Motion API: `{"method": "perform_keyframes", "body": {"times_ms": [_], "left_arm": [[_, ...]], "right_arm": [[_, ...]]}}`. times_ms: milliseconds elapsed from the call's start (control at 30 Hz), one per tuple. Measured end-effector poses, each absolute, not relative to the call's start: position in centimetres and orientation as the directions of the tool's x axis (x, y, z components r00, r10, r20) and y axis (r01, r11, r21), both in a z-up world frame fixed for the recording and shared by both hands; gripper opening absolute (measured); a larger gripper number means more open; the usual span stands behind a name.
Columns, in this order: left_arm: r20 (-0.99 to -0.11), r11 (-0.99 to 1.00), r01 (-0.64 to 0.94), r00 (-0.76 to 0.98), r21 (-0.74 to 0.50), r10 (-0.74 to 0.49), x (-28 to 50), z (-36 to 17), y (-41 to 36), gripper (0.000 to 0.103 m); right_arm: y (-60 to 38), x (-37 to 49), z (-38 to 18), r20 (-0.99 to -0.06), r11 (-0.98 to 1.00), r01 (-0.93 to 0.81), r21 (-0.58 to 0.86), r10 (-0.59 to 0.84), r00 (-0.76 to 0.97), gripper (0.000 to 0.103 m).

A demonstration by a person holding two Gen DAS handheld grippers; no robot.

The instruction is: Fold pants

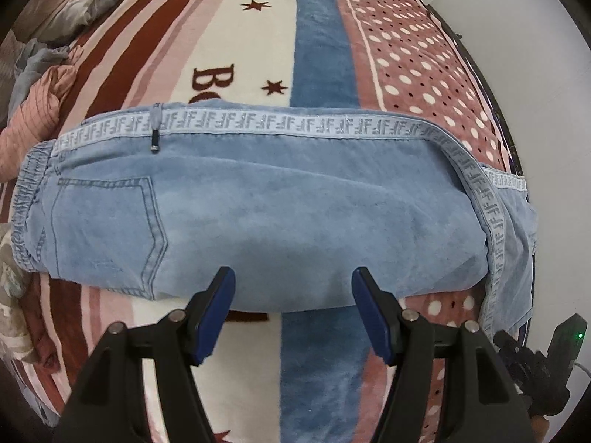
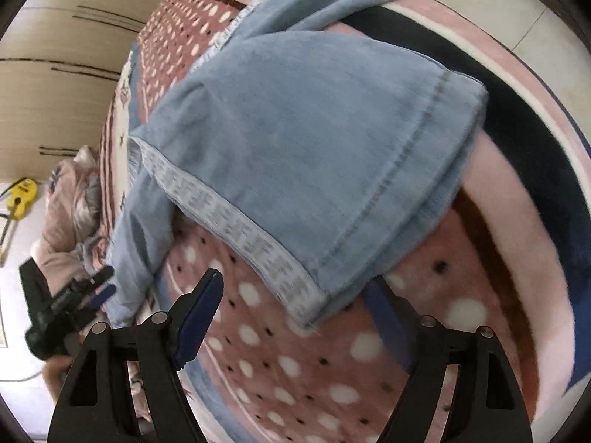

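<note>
hovering over pants (image 1: pixel 280 206) on bed (image 1: pixel 321 55) | long axis ran crosswise to left gripper (image 1: pixel 293 282), jaws half open, empty | right gripper (image 2: pixel 295 291) nearer hem, jaws apart, gripping nothing

Pale blue denim on a striped and dotted blanket

The pants (image 1: pixel 280 199) are light washed blue with darker stitching and a white band (image 1: pixel 295 120) of grey letters at 12 o'clock. The blanket (image 1: pixel 236 37) runs cream, dark red, pink and blue stripes with dark stars; toward 2 o'clock it turns dusty pink with white and black dots. The finger pads (image 1: pixel 218 313) are dark blue.
</note>
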State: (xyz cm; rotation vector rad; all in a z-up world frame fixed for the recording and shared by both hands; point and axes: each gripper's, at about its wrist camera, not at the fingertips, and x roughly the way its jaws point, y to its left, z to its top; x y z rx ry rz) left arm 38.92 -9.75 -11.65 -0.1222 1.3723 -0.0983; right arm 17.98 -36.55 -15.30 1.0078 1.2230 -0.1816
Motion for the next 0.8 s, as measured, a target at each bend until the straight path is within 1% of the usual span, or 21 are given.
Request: {"method": "perform_keyframes", "body": {"times_ms": [33,67,100,133,167,233,400,500,667,800], "left_arm": [[-0.971,0.990,-0.003,0.194,-0.143,-0.140,39.0,-11.5,-9.8,0.062],[-0.971,0.990,-0.003,0.195,-0.142,-0.138,39.0,-11.4,-9.8,0.062],[-0.971,0.990,-0.005,0.196,-0.139,-0.135,39.1,-11.2,-9.8,0.062],[-0.971,0.991,-0.008,0.199,-0.136,-0.132,39.2,-10.9,-9.7,0.062],[-0.971,0.991,-0.011,0.202,-0.134,-0.129,39.4,-10.6,-9.7,0.062],[-0.970,0.991,-0.020,0.208,-0.133,-0.126,39.8,-9.8,-9.6,0.062],[-0.966,0.990,-0.040,0.228,-0.134,-0.122,41.2,-7.8,-10.0,0.062],[-0.963,0.989,-0.047,0.240,-0.137,-0.122,42.0,-6.9,-10.6,0.062],[-0.957,0.986,-0.066,0.260,-0.154,-0.132,43.4,-5.2,-12.2,0.062],[-0.959,0.987,-0.071,0.257,-0.142,-0.119,44.4,-4.9,-13.2,0.062]], "right_arm": [[-36.6,18.2,-15.1,-0.846,0.589,0.608,0.533,0.369,0.384,0.057],[-36.8,18.4,-15.0,-0.856,0.600,0.610,0.518,0.355,0.377,0.043],[-36.9,18.6,-14.8,-0.865,0.610,0.614,0.501,0.340,0.369,0.035],[-37.1,18.8,-14.6,-0.870,0.611,0.619,0.493,0.332,0.365,0.016],[-37.5,19.1,-14.5,-0.866,0.603,0.622,0.500,0.335,0.371,0.006],[-38.2,19.4,-13.4,-0.853,0.587,0.620,0.520,0.332,0.402,0.005],[-40.9,21.4,-9.4,-0.836,0.622,0.569,0.538,0.310,0.452,0.004],[-42.7,23.0,-7.6,-0.838,0.649,0.548,0.528,0.292,0.462,0.004],[-45.9,25.6,-5.7,-0.828,0.669,0.521,0.529,0.273,0.490,0.004],[-49.1,27.4,-4.8,-0.827,0.684,0.520,0.513,0.230,0.513,0.004]]}}
